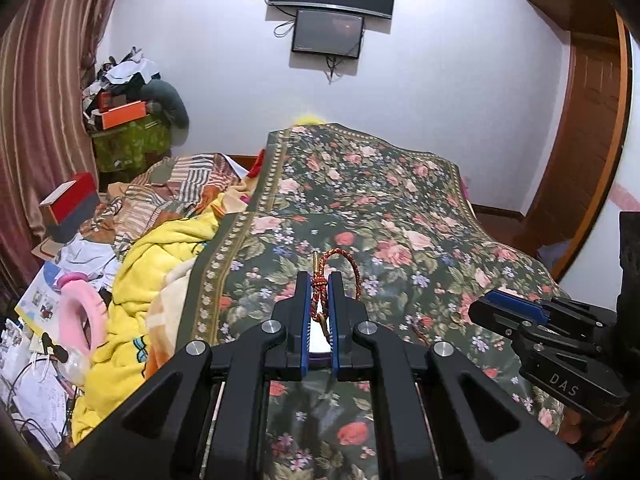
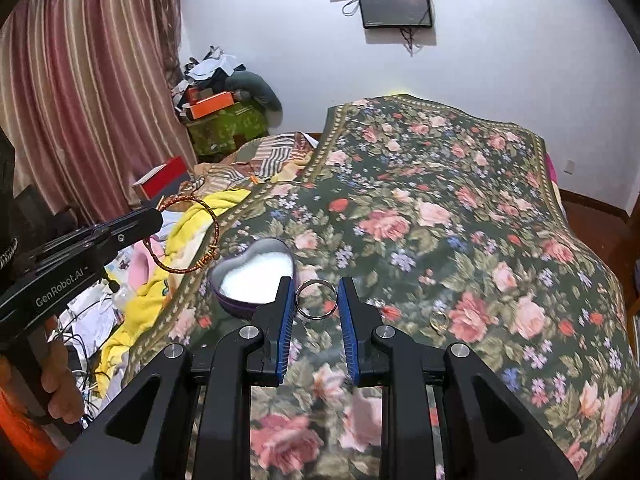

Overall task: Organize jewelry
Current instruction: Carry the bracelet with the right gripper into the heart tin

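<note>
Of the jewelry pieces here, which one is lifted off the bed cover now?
The red-and-gold braided bracelet: the left gripper holds it in the air. The silver ring and the small gold ring lie on the floral bed cover.

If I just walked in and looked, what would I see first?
The red-and-gold braided bracelet, pinched in the left gripper and held up over the heart-shaped tin. Next, the silver ring lying on the flowery bedspread, right between the open fingers of the right gripper. A small gold ring lies further right.
</note>
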The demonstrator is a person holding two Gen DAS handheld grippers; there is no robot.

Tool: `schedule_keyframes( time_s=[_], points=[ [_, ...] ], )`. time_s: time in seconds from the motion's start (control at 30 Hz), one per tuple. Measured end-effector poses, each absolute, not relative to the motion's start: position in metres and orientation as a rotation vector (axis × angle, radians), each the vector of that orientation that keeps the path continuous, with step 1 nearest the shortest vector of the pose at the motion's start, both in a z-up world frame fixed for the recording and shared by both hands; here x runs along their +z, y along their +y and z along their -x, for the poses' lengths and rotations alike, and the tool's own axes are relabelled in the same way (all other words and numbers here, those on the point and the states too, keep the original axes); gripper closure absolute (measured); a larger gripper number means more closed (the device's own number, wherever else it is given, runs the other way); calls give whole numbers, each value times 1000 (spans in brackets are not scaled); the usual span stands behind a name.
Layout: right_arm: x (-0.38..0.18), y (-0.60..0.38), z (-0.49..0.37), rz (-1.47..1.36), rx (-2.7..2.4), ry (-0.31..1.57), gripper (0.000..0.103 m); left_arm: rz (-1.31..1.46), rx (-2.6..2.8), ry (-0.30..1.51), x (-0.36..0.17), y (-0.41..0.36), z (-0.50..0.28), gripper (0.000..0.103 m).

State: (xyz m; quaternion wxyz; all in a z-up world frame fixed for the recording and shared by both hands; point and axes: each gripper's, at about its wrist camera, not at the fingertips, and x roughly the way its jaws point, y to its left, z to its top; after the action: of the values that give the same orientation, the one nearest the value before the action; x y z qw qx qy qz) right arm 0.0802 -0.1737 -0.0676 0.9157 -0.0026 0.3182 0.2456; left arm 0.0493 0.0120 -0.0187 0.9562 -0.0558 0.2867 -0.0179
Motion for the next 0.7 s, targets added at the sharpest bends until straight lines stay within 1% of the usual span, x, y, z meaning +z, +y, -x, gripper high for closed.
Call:
schedule_keyframes(
  time_s=[0.27, 0.7],
  points=[
    [-68, -142, -92, 50, 548, 657, 83, 142, -26, 603, -32, 30, -64, 97],
    [-87, -118, -123, 89, 575, 708, 83, 155, -77, 660, -58, 32, -96, 97]
  ],
)
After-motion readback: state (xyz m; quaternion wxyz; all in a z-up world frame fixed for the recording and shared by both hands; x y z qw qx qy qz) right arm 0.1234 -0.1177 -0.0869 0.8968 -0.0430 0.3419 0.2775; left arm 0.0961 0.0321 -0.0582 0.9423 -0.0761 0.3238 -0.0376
